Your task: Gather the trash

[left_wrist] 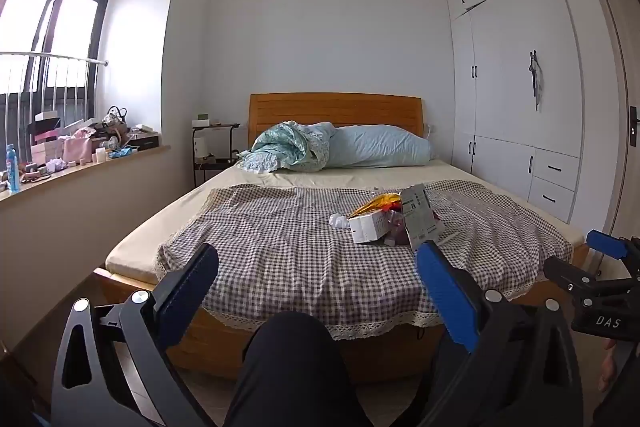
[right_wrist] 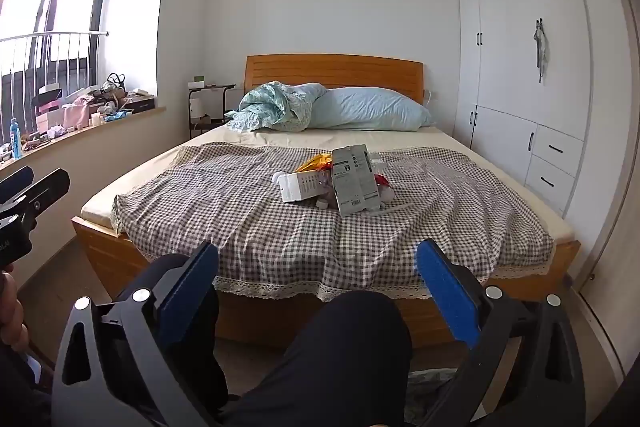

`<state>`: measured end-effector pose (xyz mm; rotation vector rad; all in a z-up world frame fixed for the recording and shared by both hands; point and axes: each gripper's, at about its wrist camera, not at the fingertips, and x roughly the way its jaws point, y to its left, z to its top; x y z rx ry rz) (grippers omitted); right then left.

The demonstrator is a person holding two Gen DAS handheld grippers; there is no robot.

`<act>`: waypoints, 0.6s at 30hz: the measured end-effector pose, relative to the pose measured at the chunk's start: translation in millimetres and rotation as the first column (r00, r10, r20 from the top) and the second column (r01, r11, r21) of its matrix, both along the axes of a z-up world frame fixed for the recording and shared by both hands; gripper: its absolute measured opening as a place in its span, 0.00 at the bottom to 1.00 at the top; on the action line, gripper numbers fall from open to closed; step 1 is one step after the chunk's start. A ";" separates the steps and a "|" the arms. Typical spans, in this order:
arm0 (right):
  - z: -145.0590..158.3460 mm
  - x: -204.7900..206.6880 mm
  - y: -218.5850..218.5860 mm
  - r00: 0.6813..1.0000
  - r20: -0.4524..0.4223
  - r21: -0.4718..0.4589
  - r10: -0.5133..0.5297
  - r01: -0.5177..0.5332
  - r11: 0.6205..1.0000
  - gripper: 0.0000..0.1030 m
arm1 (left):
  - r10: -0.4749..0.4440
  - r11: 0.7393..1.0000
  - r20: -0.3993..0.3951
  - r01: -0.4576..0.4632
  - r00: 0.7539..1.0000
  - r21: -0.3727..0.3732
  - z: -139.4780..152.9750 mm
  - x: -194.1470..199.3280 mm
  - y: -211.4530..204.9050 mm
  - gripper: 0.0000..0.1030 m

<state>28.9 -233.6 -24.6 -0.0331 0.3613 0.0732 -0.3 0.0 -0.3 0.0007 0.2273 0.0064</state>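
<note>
Far left, cluttered windowsill [left_wrist: 84,151] under the window; then left gripper [left_wrist: 318,259] low in front of the bed [left_wrist: 192,203], jaws spread wide with nothing between them, a dark-trousered knee [left_wrist: 292,359] below. Mid-bed on the checked cover [right_wrist: 224,195] — trash pile [right_wrist: 336,183]: crumpled white tissue [left_wrist: 339,220], white box [right_wrist: 298,187], yellow-orange wrapper [right_wrist: 314,161], grey carton [right_wrist: 355,179] leaning upright, all touching or just beside one another, well apart from both grippers. Further right, right gripper [right_wrist: 316,259] likewise fully apart and empty — white wardrobe [right_wrist: 520,67] at the far right.
</note>
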 end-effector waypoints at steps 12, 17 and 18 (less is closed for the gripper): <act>2.6 -3.0 -7.0 1.000 -0.012 0.018 0.024 -0.024 1.000 0.92 | -0.001 1.000 0.016 0.001 1.000 0.009 5.6 -1.0 -7.3 0.93; 3.0 -4.6 -3.6 1.000 0.002 0.002 0.014 -0.014 1.000 0.92 | -0.002 1.000 0.023 0.002 1.000 0.006 7.8 -6.8 -5.5 0.93; 2.8 -4.4 -2.5 1.000 0.002 -0.004 0.014 -0.014 1.000 0.92 | -0.003 1.000 0.021 0.002 1.000 0.005 8.4 -6.8 -5.6 0.93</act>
